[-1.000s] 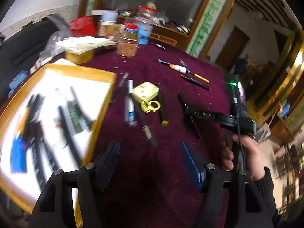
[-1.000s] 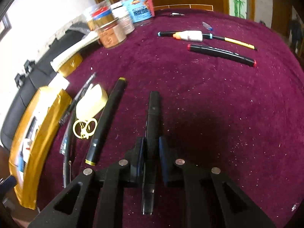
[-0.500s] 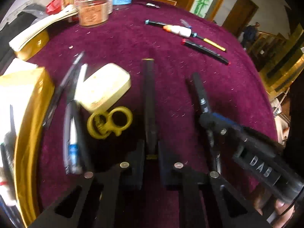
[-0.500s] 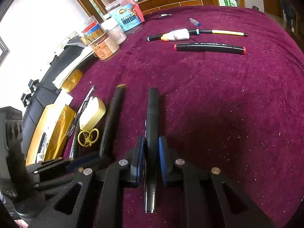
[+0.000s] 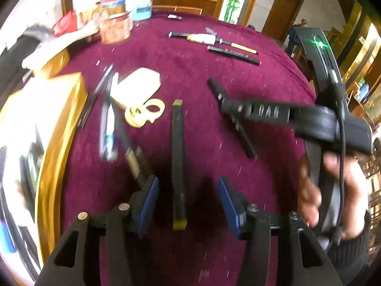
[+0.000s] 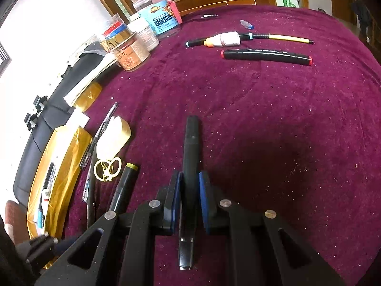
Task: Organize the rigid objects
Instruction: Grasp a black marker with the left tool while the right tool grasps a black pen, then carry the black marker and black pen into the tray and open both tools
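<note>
Nearest, the left gripper (image 5: 188,205) has just been opening; its jaws stand apart around a yellow-capped black marker (image 5: 178,162) lying on the maroon tablecloth (image 6: 273,124), pads clear of it. The right gripper (image 6: 190,200) is clamped on a black pen (image 6: 191,152). At the left edge, a gold-rimmed tray (image 6: 62,166) holds several pens. Beyond it lie a cream tape measure (image 6: 112,138) and a red-capped marker (image 6: 266,56). Farthest, an orange-labelled jar (image 6: 129,56) and a blue-labelled tub (image 6: 162,21); contents unclear.
</note>
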The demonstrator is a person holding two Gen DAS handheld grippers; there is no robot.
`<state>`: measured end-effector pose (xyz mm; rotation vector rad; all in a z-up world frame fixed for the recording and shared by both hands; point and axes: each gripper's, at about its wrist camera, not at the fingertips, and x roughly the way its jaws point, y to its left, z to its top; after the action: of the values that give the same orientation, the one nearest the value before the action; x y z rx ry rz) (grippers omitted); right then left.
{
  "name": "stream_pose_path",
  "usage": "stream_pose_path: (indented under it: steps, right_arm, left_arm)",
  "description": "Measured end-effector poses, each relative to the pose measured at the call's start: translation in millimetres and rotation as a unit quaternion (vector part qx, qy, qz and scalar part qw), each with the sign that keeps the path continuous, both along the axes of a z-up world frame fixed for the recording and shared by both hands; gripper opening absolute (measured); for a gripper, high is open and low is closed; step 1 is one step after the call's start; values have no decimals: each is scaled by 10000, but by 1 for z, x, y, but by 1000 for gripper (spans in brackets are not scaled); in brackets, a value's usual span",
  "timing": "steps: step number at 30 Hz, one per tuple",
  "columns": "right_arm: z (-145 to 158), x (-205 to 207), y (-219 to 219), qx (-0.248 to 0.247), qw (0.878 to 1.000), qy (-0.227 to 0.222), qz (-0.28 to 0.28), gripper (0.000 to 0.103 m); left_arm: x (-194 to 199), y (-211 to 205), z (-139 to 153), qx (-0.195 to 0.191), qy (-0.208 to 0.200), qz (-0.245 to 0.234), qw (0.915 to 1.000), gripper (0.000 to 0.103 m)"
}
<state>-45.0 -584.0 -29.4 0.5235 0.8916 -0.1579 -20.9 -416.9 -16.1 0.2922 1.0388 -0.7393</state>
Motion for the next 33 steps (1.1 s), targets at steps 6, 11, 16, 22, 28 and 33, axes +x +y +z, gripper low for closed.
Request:
stream_pose_path:
  steps: [6,11,16,22,28,33]
  right_arm:
    - [0,1,1,-35,10000,-5,13,15]
    - [1,1,3,-96,9999,-24,42,15]
    - [13,-1,22,-205,9980,-417,421,14]
    - [35,-3,65,-192,9877,-954,1222,15]
    - [66,19,142,-13,9721,-961,2142,15]
    - [72,60,208,-2,9582,-939,2701,15]
  left_arm:
    - [29,-18,-18,253,-45,329,9991,14]
    - [24,23,-9,-487,515,370,9968,13]
    - [12,121,38,-1676,768,872,9790,14]
    - [18,237,60,-2075,316,2042,9562,14]
    - [47,300,47,-1965,309,2749,9407,14]
    - [64,306,24,-1933,522,2926,9350,14]
